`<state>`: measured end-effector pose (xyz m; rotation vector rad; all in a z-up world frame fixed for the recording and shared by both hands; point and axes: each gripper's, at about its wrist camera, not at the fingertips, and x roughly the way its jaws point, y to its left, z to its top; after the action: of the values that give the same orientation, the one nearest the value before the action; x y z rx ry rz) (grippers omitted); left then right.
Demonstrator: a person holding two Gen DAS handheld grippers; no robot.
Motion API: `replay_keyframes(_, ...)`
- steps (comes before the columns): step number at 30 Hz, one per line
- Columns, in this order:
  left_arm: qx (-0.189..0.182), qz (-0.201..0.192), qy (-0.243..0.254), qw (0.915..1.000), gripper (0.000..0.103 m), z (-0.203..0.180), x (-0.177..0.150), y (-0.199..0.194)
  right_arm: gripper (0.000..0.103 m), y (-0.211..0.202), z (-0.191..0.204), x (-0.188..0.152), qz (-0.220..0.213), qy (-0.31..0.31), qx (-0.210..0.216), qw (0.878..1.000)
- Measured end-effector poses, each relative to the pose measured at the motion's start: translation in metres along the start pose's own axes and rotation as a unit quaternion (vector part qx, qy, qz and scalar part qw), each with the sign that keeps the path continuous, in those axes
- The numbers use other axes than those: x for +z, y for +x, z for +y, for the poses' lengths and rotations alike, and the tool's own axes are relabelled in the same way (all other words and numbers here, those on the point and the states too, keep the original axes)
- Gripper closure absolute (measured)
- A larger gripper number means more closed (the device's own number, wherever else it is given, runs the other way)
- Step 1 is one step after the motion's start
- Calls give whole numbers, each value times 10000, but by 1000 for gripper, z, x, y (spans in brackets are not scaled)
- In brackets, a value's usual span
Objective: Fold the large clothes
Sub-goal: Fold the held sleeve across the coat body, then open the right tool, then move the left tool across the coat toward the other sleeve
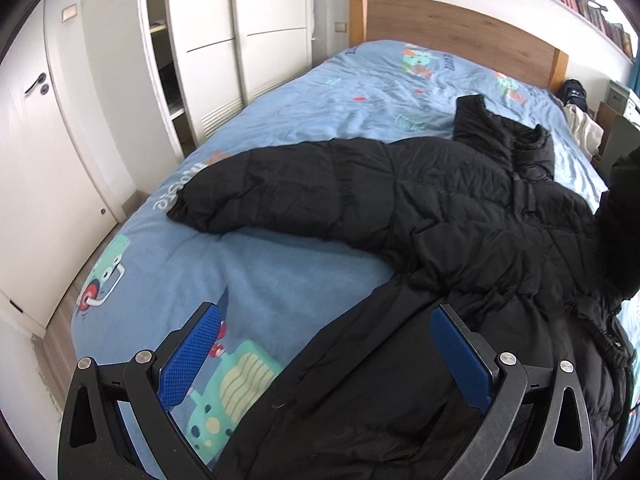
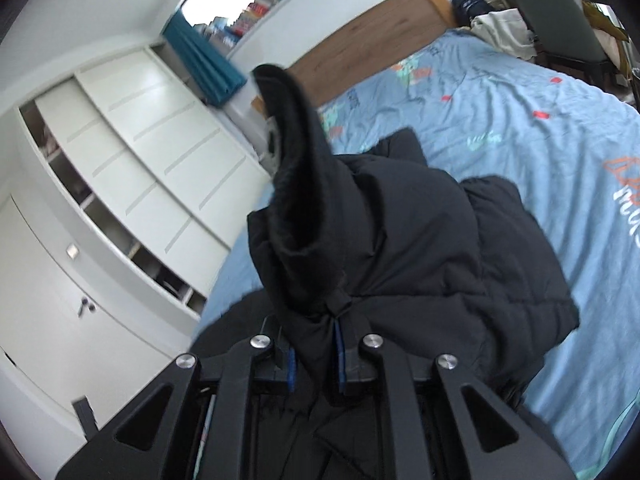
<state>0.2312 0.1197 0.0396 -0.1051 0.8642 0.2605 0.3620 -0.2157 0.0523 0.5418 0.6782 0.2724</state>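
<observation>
Pinching a bunched sleeve of the black jacket point(image 2: 400, 248), the right gripper point(image 2: 316, 360) is lifting the cuff toward twelve o'clock, its jaws pressed onto the fabric. The left gripper point(image 1: 324, 356) is hovering with jaws spread, the jacket's point(image 1: 420, 220) lower edge lying between its blue pads point(image 1: 188, 360). The quilted jacket is lying front up, one sleeve stretching toward nine o'clock, collar at one o'clock. A blue patterned bedspread point(image 1: 320, 112) is lying underneath; a white wardrobe point(image 1: 224, 40) is standing at eleven o'clock, a wooden headboard point(image 1: 452, 32) beyond.
</observation>
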Motion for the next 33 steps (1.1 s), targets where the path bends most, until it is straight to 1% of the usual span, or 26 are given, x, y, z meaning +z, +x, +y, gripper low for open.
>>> replay_keyframes(2, -4, 19, -58, 10000, 1, 6, -1, 1, 90, 15, 12, -18, 232, -156, -125, 9995)
replay_keyframes(4, -9, 13, -72, 10000, 0, 9, -3, 0, 90, 28, 16, -35, 449, -242, -227, 9984)
replay_keyframes(7, -44, -7, -48, 10000, 0, 7, -5, -2, 90, 53, 14, -61, 813, -415, -503, 9946)
replay_keyframes(9, -41, 17, -3, 10000, 0, 5, -5, 0, 90, 65, 11, -72, 998, -503, -671, 9915)
replay_keyframes(10, -52, 38, 8, 10000, 0, 5, -6, 1, 89, 70, 10, -80, 1069, -550, -753, 9899)
replay_keyframes(11, -71, 73, 15, 9999, 0, 4, -7, 2, 86, 75, 9, -86, 1155, -587, -848, 9879)
replay_keyframes(14, -92, 160, 3, 9998, 0, 1, -8, 3, 86, 78, 6, -93, 1236, -516, -974, 9862)
replay_keyframes(15, -103, 169, -2, 9998, 0, 0, -9, 3, 85, 76, 5, -95, 1235, -492, -981, 9863)
replay_keyframes(16, -120, 175, -11, 9998, 0, -1, -9, 2, 82, 75, 5, -95, 1244, -486, -963, 9864)
replay_keyframes(17, -126, 175, -5, 9998, 0, -3, -8, 2, 70, 74, 6, -95, 1284, -515, -926, 9860)
replay_keyframes(18, -131, 175, 5, 9998, 0, -5, -8, 1, 54, 73, 9, -95, 1330, -582, -875, 9855)
replay_keyframes(20, -150, 170, 47, 9997, 0, -11, -8, -1, 41, 70, 21, -97, 1376, -797, -767, 9843)
replay_keyframes(24, -275, 188, 179, 9993, 0, -29, -8, -5, 39, 57, 38, -107, 1537, -1167, -485, 9800)
replay_keyframes(26, -353, 168, 287, 9988, 0, -41, -6, -8, 39, 45, 42, -109, 1572, -1210, -282, 9797)
replay_keyframes(28, -456, 161, 429, 9979, 0, -60, -3, -8, 39, 30, 42, -105, 1523, -1321, -211, 9792)
replay_keyframes(30, -572, 173, 564, 9966, 0, -78, 1, -6, 39, 16, 36, -99, 1400, -1365, -270, 9803)
replay_keyframes(33, -794, 232, 810, 9933, 0, -115, 10, 2, 39, -6, 17, -78, 1088, -1404, -682, 9817)
